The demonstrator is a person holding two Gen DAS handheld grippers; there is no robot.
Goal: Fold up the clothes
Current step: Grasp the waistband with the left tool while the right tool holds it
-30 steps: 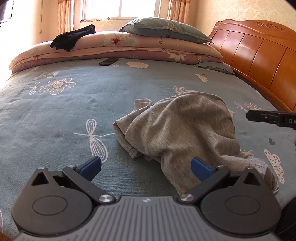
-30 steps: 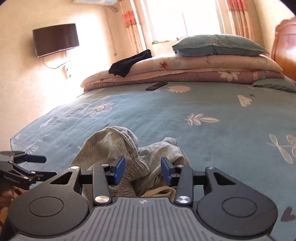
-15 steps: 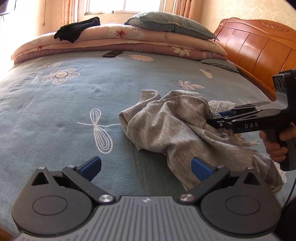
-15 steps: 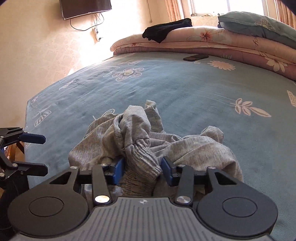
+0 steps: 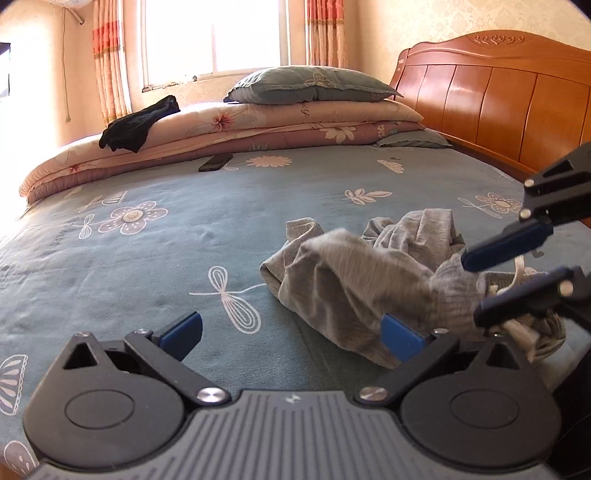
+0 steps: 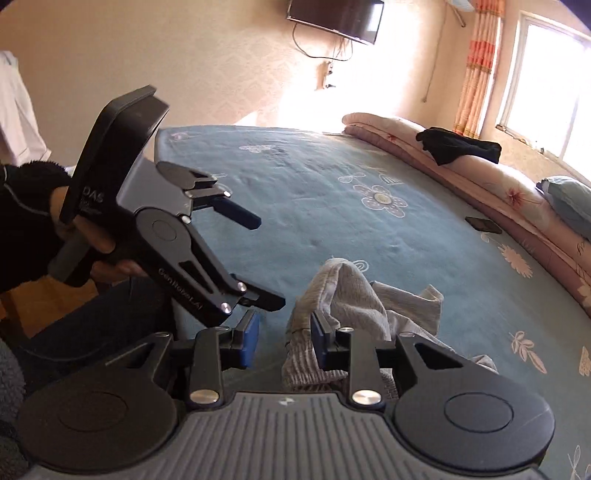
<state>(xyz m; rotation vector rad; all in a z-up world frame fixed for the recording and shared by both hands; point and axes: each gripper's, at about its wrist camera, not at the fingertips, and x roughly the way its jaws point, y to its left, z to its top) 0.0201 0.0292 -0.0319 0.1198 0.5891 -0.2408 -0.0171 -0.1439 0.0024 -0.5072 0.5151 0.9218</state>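
A crumpled grey garment (image 5: 354,273) lies on the blue flowered bedsheet (image 5: 184,236), near the front right. My right gripper (image 5: 472,288) is turned on its side at the garment's gathered waistband, and the white drawstring (image 5: 521,266) hangs there. In the right wrist view the right gripper (image 6: 283,343) stands partly open. The grey garment (image 6: 354,295) lies against its right pad, with a gap to the left pad. My left gripper (image 5: 291,332) is wide open and holds nothing, its right finger at the cloth's near edge. The left gripper (image 6: 255,258) also shows, held by a hand (image 6: 92,240).
Folded quilts (image 5: 258,122) with a pillow (image 5: 310,85) and a black garment (image 5: 140,122) are stacked at the far side. A dark phone (image 5: 216,162) lies before them. The wooden headboard (image 5: 498,96) runs along the right. A wall TV (image 6: 332,16) hangs above the bed's left edge.
My right gripper has swung left, rolled onto its side and narrowed its fingers around the waistband, dragging the grey cloth up and to the right. The left gripper stayed wide open.
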